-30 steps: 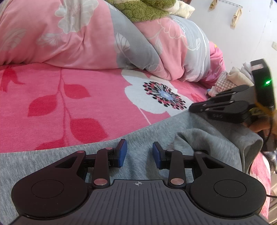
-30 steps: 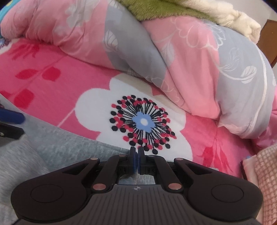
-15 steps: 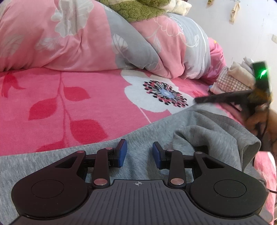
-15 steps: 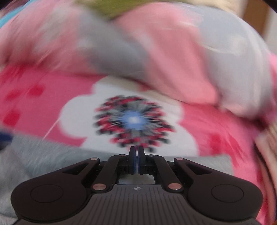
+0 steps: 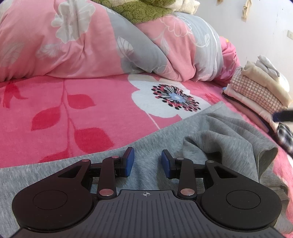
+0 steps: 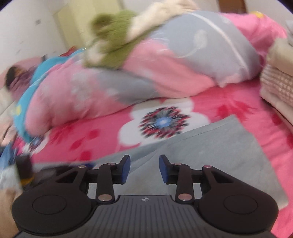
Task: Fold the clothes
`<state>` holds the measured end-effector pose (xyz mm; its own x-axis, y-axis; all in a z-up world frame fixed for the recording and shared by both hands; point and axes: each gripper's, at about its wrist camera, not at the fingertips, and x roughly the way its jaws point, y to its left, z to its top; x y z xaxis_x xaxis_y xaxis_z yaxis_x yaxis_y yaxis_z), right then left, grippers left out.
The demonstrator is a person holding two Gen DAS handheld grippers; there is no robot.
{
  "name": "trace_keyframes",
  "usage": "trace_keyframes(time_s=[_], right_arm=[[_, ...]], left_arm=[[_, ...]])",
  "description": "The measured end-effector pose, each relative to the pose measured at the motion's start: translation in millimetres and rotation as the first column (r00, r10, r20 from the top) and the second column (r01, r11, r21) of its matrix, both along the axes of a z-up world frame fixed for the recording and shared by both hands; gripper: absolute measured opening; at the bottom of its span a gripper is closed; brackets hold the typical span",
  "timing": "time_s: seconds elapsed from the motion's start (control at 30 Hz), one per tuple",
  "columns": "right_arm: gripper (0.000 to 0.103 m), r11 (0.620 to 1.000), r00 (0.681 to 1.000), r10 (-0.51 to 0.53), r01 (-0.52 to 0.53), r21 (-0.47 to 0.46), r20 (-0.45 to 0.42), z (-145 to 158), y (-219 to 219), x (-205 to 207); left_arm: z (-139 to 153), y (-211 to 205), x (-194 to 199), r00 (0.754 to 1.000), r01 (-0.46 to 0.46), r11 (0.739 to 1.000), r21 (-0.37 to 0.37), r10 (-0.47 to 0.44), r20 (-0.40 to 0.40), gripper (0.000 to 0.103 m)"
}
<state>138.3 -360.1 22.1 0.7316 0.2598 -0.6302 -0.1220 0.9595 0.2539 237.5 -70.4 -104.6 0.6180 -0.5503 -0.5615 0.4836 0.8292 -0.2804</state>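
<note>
While both claws stand parted with nothing pinched, the grey garment (image 5: 210, 131) looks only partly folded. Left claw (image 5: 147, 161): blue pads apart, grey fabric lying under and between them, no pad pressing on it, so released. Right claw (image 6: 144, 168): jaws have just been opening, pads now apart, nothing between them but the cloth below; view is motion-blurred. Its tip shows as a dark blur at the right edge of the left wrist view, clear of the garment.

Garment position: spread across the near part of the bed (image 5: 82, 102), on the pink floral sheet, directly under both claws. Far edge runs diagonally below the big printed flower (image 5: 174, 98). Right part is doubled over itself with a loose hump and an open fold mouth facing right; from the right wrist view the far corner lies flat and square. Which garment it is cannot be told.

Judgement on progress:
- One fold on the right side seems laid and let go.
- That fold is lumpy, likely needs smoothing.
- Left part still lies as a single flat layer, so at least one more fold is left.
- Finished stack of folded clothes (image 5: 256, 87) sits near the garment's right end; this piece is not on it yet.

Behind everything: bunched pink-and-grey quilt (image 5: 109, 42) with a green fleece (image 5: 146, 9) on top, untouched by either claw.
</note>
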Motion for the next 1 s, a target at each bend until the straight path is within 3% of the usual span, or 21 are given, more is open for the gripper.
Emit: trace_keyframes(time_s=[0.1, 0.23, 0.3, 0.47, 0.53, 0.6, 0.7, 1.0], right_arm=[[0.051, 0.997, 0.999, 0.044, -0.043, -0.058, 0.018, 0, 25, -22], [0.055, 0.989, 1.000, 0.007, -0.005, -0.145, 0.011, -11, 52, -32], [0.062, 0.988, 1.000, -0.013, 0.014, -0.154, 0.007, -18, 60, -31], [0.063, 0.982, 1.000, -0.028, 0.030, -0.184, 0.010, -36, 75, -22], [0.057, 0.983, 0.999, -0.043, 0.047, -0.177, 0.027, -39, 73, -21], [0.027, 0.988, 0.997, -0.060, 0.065, -0.139, 0.043, -38, 64, -20], [0.005, 0.991, 0.994, -0.081, 0.089, -0.101, 0.078, -30, 48, -21], [0.001, 0.965, 0.956, -0.211, 0.237, -0.113, 0.202, 1, -20, -7]], left_arm=[[0, 0, 0, 1.000, 0.000, 1.000, -0.002, 0.000, 0.000, 0.034], [0, 1, 1, 1.000, 0.000, 1.000, -0.011, 0.000, -0.003, 0.034], [-1, 2, 1, 1.000, 0.000, 1.000, -0.015, 0.000, -0.005, 0.034], [-1, 3, 1, 1.000, 0.000, 1.000, -0.024, 0.000, -0.008, 0.034], [-1, 3, 1, 1.000, 0.000, 1.000, -0.026, 0.000, -0.009, 0.034], [-1, 3, 2, 1.000, 0.000, 1.000, -0.027, -0.001, -0.008, 0.034], [-1, 3, 2, 1.000, 0.001, 1.000, -0.027, -0.001, -0.008, 0.034], [-1, 4, 2, 1.000, 0.000, 1.000, -0.026, 0.000, -0.008, 0.034]])
